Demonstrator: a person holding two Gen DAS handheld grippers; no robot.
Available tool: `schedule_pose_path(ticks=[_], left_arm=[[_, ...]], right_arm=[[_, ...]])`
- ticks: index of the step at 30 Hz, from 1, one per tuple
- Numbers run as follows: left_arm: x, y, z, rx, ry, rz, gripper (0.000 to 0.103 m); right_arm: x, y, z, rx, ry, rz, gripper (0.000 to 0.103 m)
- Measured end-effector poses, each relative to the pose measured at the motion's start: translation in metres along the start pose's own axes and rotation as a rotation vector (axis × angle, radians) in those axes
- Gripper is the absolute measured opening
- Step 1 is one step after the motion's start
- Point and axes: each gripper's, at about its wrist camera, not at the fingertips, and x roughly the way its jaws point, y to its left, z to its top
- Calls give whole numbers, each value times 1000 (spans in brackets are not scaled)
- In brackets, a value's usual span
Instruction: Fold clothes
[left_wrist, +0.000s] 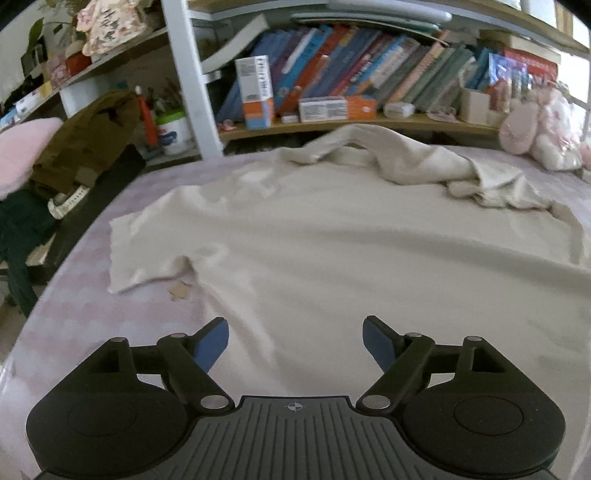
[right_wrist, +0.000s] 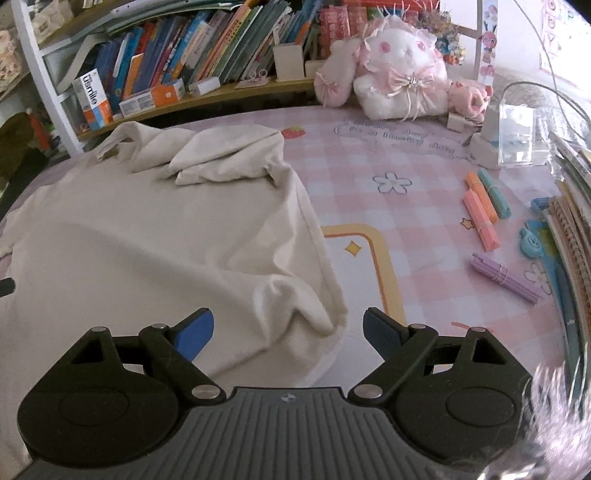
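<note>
Lying flat, cream garment (left_wrist: 332, 240); jaws apart.

Box (right_wrist: 92, 98) on shelf (right_wrist: 207, 96), white over orange: brand reads roughly "uemlio", last letters unsure. Cursive print on pink cloth (right_wrist: 399, 136), book spines, other box labels: too blurred to read.

Soft, matt cream cloth in the garment (left_wrist: 332, 240), creased and faintly fuzzy. Smooth printed pink-check cloth on the tabletop (right_wrist: 424, 221). Matt black plastic with shiny metal pins on the left gripper (left_wrist: 295, 341) and right gripper (right_wrist: 288, 332), blue textured pads (right_wrist: 194, 334). Fluffy plush toy (right_wrist: 399, 74); glossy paper book spines (left_wrist: 351, 66) on a pale wood shelf (left_wrist: 406, 123).
</note>
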Motion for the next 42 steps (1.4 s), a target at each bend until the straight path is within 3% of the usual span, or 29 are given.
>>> schedule_pose_path(ticks=[13, 22, 26, 31, 33, 35, 37, 38, 39, 41, 42], left_arm=[[-14, -50, -14, 55, 59, 61, 83], [-9, -45, -25, 42, 137, 101, 83], [-11, -35, -28, 23, 135, 123, 83], [-2, -9, -26, -43, 157, 149, 83], [3, 2, -24, -95, 171, 140, 83], [8, 14, -21, -149, 181, 123, 83], [13, 24, -19, -194, 184, 104, 81], [16, 29, -18, -206, 187, 101, 79], [19, 33, -16, -217, 190, 98, 70], [22, 42, -14, -238, 191, 85, 55], [23, 47, -13, -248, 187, 72, 36]], right_arm=[[5, -37, 1, 9, 25, 90, 78], [27, -1, 44, -355, -70, 119, 78], [54, 3, 67, -362, -12, 114, 78], [74, 10, 69, -355, 43, 100, 78], [80, 9, 67, -324, 63, 80, 73], [84, 7, 64, -277, 82, 56, 53], [84, 1, 62, -213, 72, 51, 47], [82, 0, 61, -201, 66, 39, 39], [81, 0, 60, -191, 65, 39, 34], [78, -1, 59, -170, 64, 38, 12], [78, 0, 57, -162, 69, 45, 10]])
